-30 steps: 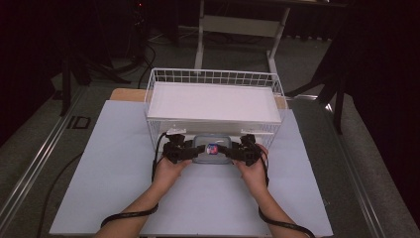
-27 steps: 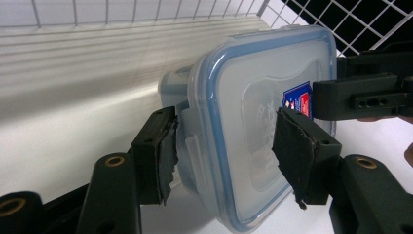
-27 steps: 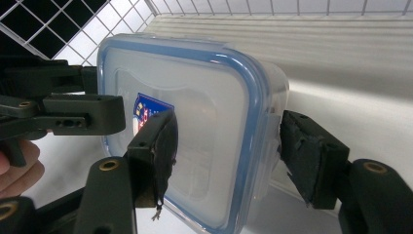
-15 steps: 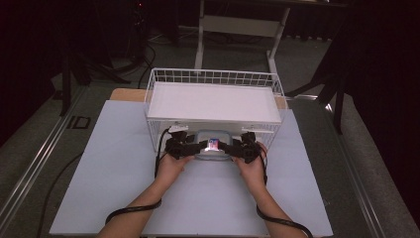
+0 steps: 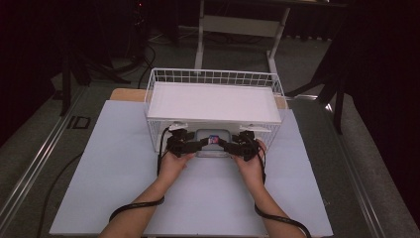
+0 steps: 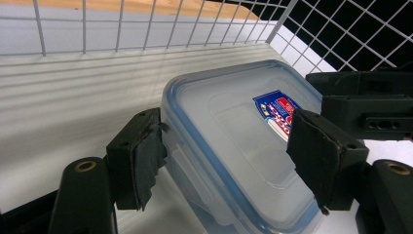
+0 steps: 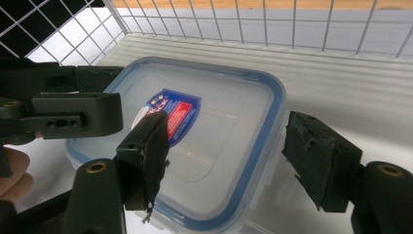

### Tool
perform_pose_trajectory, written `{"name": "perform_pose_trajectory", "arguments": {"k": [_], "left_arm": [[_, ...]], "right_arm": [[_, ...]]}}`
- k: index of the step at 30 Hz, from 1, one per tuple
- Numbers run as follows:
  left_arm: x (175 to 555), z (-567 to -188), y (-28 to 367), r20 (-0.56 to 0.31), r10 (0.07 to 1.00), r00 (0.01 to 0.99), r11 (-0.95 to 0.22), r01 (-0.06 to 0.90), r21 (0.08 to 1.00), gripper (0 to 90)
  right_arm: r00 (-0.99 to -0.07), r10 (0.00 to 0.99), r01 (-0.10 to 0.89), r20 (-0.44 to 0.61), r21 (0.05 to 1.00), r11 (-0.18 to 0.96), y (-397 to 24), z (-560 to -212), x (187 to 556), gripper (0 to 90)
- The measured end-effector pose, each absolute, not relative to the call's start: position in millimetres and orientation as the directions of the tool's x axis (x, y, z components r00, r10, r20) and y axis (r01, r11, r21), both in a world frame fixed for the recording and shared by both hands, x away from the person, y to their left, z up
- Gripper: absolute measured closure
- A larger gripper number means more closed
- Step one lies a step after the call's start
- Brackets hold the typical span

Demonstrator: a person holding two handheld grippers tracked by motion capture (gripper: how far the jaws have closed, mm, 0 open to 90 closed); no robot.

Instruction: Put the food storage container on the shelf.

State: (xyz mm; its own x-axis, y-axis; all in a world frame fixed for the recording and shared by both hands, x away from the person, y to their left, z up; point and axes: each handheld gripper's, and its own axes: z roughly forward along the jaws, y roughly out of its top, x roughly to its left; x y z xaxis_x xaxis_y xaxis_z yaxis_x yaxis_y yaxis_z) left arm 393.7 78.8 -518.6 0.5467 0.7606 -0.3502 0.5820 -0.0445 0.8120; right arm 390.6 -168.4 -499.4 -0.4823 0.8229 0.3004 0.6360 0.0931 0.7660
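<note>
Table (image 5: 124,94) under a pale sheet (image 5: 114,168); white wire basket (image 5: 213,77) on top.

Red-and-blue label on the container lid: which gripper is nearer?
Right gripper, marginally. One jaw sits on the label. The left gripper straddles the container's opposite corner, jaws just opened, label beyond its jaw.

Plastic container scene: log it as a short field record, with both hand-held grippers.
container: clear plastic container with blue-rimmed lid, flat, at the open front of the basket
label: blue and red sticker on the lid
basket: white wire basket on the white table cover
left hand-held gripper: jaws have just been opening, astride a container corner, pads apart
right hand-held gripper: open, astride another corner
</note>
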Motion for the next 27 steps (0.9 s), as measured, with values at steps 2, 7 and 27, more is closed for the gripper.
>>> {"name": "perform_pose_trajectory", "arguments": {"k": [2,7,27], "left_arm": [[393.3,-518.0,79.3,-0.353,0.762,0.542,-0.042,0.586,0.809,30.7],[388.9,-514.5,84.5,-0.354,0.762,0.542,-0.029,0.574,0.818,30.6],[315.9,-487.4,107.4,-0.223,0.727,0.649,-0.137,0.456,0.879,0.6]], "right_arm": [[-0.494,0.823,0.617,0.279,0.78,0.106,-169.1,-498.8,389.3,32.9],[-0.523,0.824,0.56,0.219,0.817,0.138,-171.3,-492.3,380.6,32.8],[-0.644,0.753,0.505,0.136,0.814,0.285,-154.1,-496.4,326.1,84.7]]}}
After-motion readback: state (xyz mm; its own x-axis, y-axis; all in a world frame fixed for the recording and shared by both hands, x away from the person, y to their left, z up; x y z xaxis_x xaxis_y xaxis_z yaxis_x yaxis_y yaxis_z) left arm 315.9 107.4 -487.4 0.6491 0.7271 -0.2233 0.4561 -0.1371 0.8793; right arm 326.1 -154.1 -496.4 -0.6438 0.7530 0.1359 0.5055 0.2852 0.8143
